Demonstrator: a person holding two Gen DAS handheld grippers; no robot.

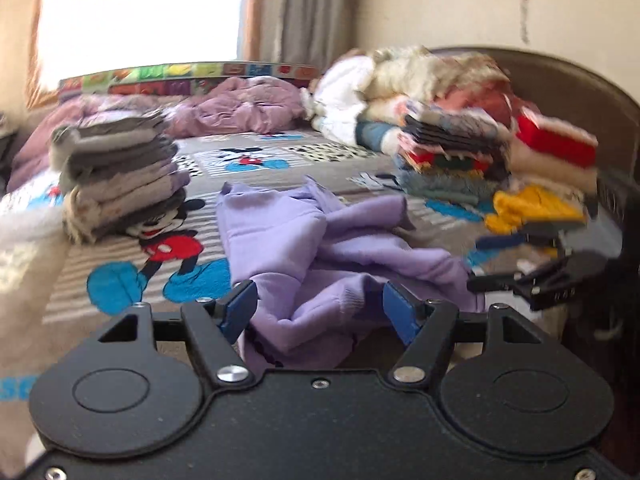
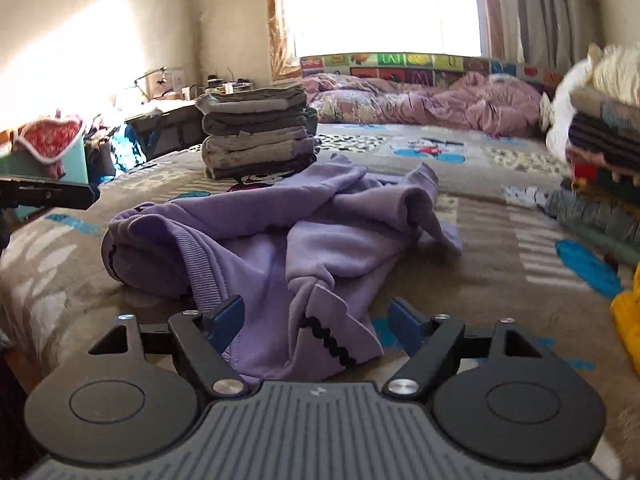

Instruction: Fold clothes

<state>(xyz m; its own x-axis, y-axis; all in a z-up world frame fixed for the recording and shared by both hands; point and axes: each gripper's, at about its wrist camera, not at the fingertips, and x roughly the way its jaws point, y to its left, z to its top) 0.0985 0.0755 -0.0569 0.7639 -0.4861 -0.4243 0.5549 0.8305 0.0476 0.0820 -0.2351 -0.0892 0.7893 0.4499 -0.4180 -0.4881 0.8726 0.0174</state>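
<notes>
In the left wrist view, one folded stack of grey clothes (image 1: 120, 176) is sitting at the left on the cartoon-print bedspread (image 1: 248, 160). One crumpled lilac garment (image 1: 320, 248) is lying in the middle of the bed, its near edge bunching up between the two blue pads of the left gripper (image 1: 320, 312), whose jaws are standing spread apart with cloth between them but not pinched. To the right, one mixed pile of colourful clothes (image 1: 460, 140) is leaning near the dark headboard (image 1: 580, 92), with one yellow piece (image 1: 532, 208) lying in front of it. At the far right the other gripper is showing as a dark, blurred shape.

In the right wrist view, the grey stack (image 2: 256, 132) is sitting at the left behind the lilac garment (image 2: 280, 232). Its ribbed hem and a corner with black zigzag trim (image 2: 328, 340) are lying between the blue pads of the right gripper (image 2: 316, 320), which is also spread wide and gripping nothing. One rumpled mauve quilt (image 2: 440, 100) is lying along the far side beneath the window.
</notes>
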